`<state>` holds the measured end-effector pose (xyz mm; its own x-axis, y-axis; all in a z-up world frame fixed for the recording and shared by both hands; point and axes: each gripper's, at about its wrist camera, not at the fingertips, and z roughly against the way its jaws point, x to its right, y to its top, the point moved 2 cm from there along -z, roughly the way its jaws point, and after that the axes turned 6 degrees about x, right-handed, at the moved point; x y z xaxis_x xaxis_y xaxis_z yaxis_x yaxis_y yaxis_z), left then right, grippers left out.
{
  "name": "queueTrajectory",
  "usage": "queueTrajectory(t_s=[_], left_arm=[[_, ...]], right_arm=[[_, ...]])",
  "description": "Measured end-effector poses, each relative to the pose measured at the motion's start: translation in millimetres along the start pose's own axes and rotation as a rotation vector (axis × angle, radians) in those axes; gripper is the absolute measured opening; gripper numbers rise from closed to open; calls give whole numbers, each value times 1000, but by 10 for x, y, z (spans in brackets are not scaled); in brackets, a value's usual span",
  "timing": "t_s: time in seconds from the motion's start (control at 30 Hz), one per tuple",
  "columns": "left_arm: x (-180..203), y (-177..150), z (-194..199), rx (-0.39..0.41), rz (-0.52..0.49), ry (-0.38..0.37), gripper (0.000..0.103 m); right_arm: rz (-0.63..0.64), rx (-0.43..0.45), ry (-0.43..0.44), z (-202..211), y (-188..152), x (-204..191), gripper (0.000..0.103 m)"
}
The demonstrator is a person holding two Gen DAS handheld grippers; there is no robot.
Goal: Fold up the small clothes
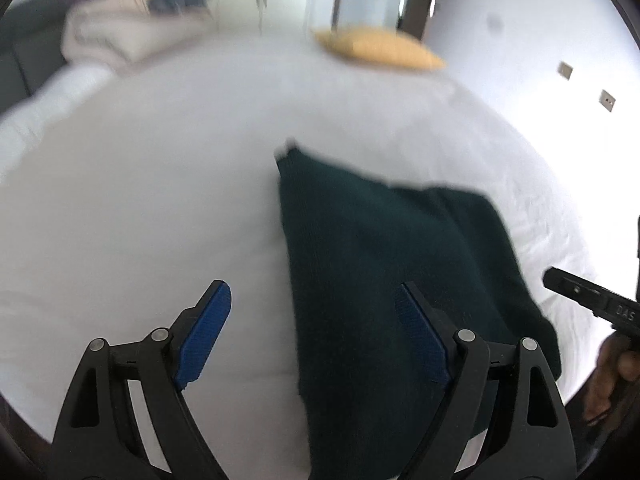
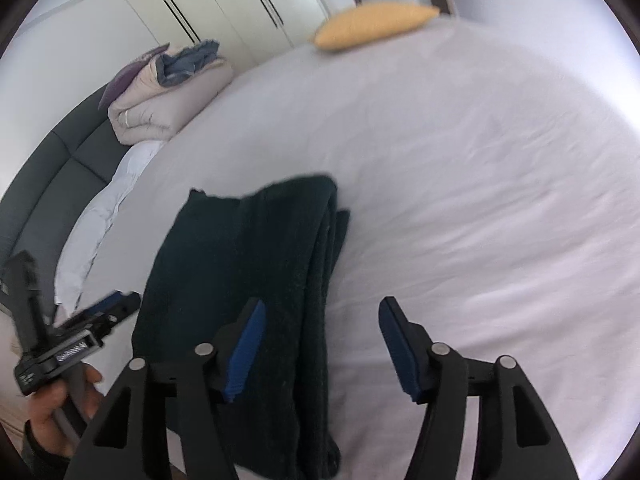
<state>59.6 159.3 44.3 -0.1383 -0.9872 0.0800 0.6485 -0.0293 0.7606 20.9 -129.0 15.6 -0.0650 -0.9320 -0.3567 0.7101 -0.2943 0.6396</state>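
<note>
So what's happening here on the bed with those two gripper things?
A person is folding a dark green garment on a white bed, with a handheld gripper in each hand. The garment already lies folded over on itself in layers. Both the left gripper and the right gripper are open and hold nothing; they hang just above the near end of the garment. A yellow pillow lies at the far edge, and a folded duvet sits by the dark headboard.

Bed with white sheet (image 2: pixel 460 168), filling the ground ahead of the tongs. Yellow cushion (image 2: pixel 372 26) at its far edge. Folded beige duvet (image 2: pixel 160 108), far left, against the dark grey headboard (image 2: pixel 52 184). White wardrobe doors (image 2: pixel 224 4) beyond. Even daylight.
</note>
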Motion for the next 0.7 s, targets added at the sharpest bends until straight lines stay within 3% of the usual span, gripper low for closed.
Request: queueTrajectory(t_s=[0.23, 0.37, 0.43, 0.5, 0.7], left_arm=[[264, 253, 787, 337, -167, 231, 103], [334, 350, 1293, 418, -168, 273, 103], [317, 404, 1449, 413, -131, 225, 103], [265, 429, 1604, 358, -84, 233, 103], [199, 445, 1590, 192, -32, 220, 103]], right_arm=[[63, 129, -92, 616, -36, -186, 82], [96, 242, -130, 960, -68, -383, 101], [143, 308, -152, 1128, -43, -509, 103], [188, 356, -149, 1281, -10, -647, 103], [212, 345, -104, 1545, 80, -895, 103]])
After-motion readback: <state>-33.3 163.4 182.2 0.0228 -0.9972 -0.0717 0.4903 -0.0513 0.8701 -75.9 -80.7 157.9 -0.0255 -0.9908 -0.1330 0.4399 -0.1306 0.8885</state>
